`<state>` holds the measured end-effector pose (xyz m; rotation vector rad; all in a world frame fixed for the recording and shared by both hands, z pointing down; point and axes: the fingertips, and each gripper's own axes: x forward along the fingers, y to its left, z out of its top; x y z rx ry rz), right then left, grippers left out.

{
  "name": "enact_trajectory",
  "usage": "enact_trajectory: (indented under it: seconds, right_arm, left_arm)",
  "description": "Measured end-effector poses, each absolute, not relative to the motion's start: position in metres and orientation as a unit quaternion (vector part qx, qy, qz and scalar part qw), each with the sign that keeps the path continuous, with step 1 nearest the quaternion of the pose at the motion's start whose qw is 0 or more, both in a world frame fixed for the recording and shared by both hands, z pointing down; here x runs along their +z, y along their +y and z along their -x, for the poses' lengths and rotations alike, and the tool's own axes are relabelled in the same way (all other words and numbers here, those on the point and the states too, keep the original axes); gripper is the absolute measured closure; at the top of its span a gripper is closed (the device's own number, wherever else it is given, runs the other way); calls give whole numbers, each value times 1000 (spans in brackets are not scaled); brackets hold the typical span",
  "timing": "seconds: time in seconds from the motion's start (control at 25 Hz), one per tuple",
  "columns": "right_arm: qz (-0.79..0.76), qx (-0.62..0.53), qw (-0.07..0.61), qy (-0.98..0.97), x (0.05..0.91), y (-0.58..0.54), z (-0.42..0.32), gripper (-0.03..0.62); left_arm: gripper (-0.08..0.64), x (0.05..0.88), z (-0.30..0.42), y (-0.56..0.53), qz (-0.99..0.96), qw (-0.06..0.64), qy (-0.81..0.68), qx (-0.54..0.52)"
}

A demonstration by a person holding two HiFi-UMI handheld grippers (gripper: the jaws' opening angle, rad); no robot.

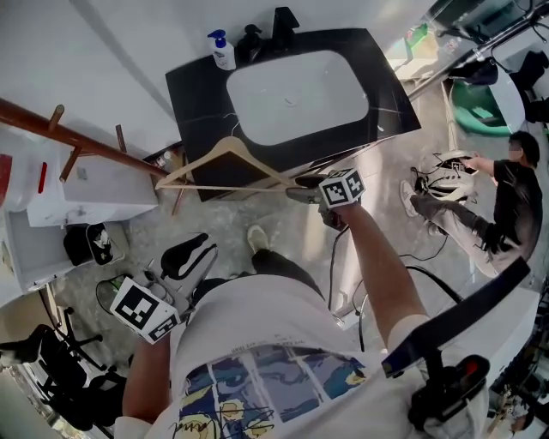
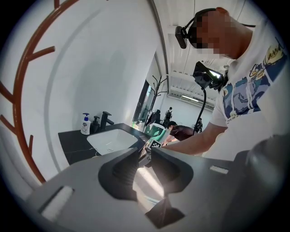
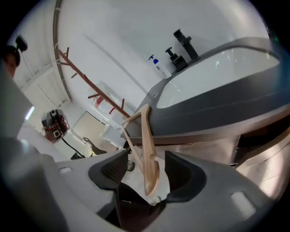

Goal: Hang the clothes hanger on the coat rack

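Observation:
The wooden hanger (image 1: 225,167) hangs level in front of the black counter; I cannot tell what its wire hook rests on. Its left tip is near the end of the red-brown coat rack pole (image 1: 77,141), which slants in from the left with short pegs. My right gripper (image 1: 302,190) is at the hanger's right tip. In the right gripper view the jaws stand wide, with the hanger's end (image 3: 147,154) between them and a gap on each side. My left gripper (image 1: 190,255) is low by my body, away from the hanger, its jaws (image 2: 145,156) drawn together with nothing between them.
A black counter (image 1: 395,103) with a white sink, a soap bottle (image 1: 223,50) and a black tap (image 1: 283,21) stands behind the hanger. A white cabinet (image 1: 86,193) is under the rack. A person (image 1: 506,193) crouches at right beside a white helmet (image 1: 450,171).

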<state>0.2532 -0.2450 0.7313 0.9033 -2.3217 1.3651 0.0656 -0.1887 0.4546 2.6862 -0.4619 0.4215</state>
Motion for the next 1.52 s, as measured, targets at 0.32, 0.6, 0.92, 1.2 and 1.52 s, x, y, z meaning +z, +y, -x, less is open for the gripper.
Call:
enact_trajectory:
  seconds: [0.32,0.6,0.92,1.2,1.52]
  right_arm:
    - [-190,566,57,-801,736,-254,-224,344]
    - [-104,597,67,-793,738,-247,-193,346]
    - [-79,592,82,-798,737,-244,-178,527]
    - [-98,556,87,-821,720,-245,-177,558]
    - [-135,510,120,-841,697,-233,-178,560]
  left_arm:
    - [468,455,-64,-204,-952,186,-184,158]
    - [468,454,-53,-218,-947,187,-209,158]
    - [469,454,-42,-227,-943,195,-225,149]
    - [471,452,-32,-229,-944,197,-228,137]
    - [472,443,-4,-207,-946,190,-237,114]
